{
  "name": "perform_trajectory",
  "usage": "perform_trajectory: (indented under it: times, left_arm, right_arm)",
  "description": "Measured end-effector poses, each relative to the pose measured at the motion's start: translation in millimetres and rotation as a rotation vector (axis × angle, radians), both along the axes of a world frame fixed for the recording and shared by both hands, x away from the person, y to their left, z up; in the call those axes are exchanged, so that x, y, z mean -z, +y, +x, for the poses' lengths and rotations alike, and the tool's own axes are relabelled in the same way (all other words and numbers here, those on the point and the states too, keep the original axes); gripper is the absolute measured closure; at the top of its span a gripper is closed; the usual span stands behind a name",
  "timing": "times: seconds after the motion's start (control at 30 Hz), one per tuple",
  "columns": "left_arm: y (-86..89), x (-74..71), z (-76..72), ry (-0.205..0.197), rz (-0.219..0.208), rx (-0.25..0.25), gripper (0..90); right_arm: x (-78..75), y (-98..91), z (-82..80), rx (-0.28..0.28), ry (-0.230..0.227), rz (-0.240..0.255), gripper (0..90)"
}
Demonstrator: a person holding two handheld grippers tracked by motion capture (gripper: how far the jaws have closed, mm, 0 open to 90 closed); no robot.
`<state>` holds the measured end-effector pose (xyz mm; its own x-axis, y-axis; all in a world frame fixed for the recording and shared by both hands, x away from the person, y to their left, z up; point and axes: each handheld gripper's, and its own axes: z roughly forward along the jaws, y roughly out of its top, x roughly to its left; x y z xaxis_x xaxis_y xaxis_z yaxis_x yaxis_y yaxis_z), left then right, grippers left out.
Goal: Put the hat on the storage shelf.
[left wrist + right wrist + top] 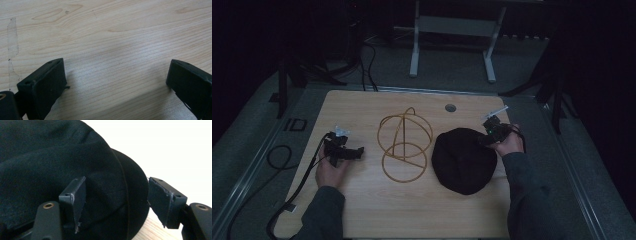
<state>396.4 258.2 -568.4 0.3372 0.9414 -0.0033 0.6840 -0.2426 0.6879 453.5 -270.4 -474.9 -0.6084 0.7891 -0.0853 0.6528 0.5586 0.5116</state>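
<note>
From where I sit, the high view is very dim: the wooden table (362,210) is the only lit patch, and the floor beyond the table sinks into near black. The black hat (463,159) reads as a flat dark blot without detail. The left gripper view is bright and even, with soft shadows on the wood under the jaws and a pale sheen between them. In the right gripper view the background past the hat (62,157) is blown out white; near edges are soft.
</note>
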Motion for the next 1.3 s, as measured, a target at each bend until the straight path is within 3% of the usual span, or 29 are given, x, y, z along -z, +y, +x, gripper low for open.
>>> perform_trajectory:
  times: [0.37, 0.67, 0.9, 1.0, 1.3]
  left_arm:
    - [0.0, 0.0, 0.1, 0.000, 0.000, -0.001, 2.2]
    - [-0.1, 0.0, 0.2, 0.000, 0.000, -0.001, 2.2]
    - [0.0, 0.0, 0.1, 0.000, 0.000, -0.001, 2.2]
    - [-0.1, 0.1, 0.1, -0.001, 0.000, -0.001, 2.2]
    - [-0.1, 0.1, 0.2, 0.000, 0.000, -0.001, 2.2]
  right_arm:
    - [13.8, 2.9, 13.1, 0.011, 0.077, -0.026, 32.5]
    - [20.2, 8.0, 18.1, 0.014, 0.132, -0.041, 52.5]
    - [17.9, 15.7, 19.2, 0.034, 0.141, -0.119, 72.9]
    - [14.9, 19.9, 20.3, 0.039, 0.161, -0.143, 76.1]
    - [11.2, 8.1, 24.9, 0.075, 0.245, -0.026, 78.1]
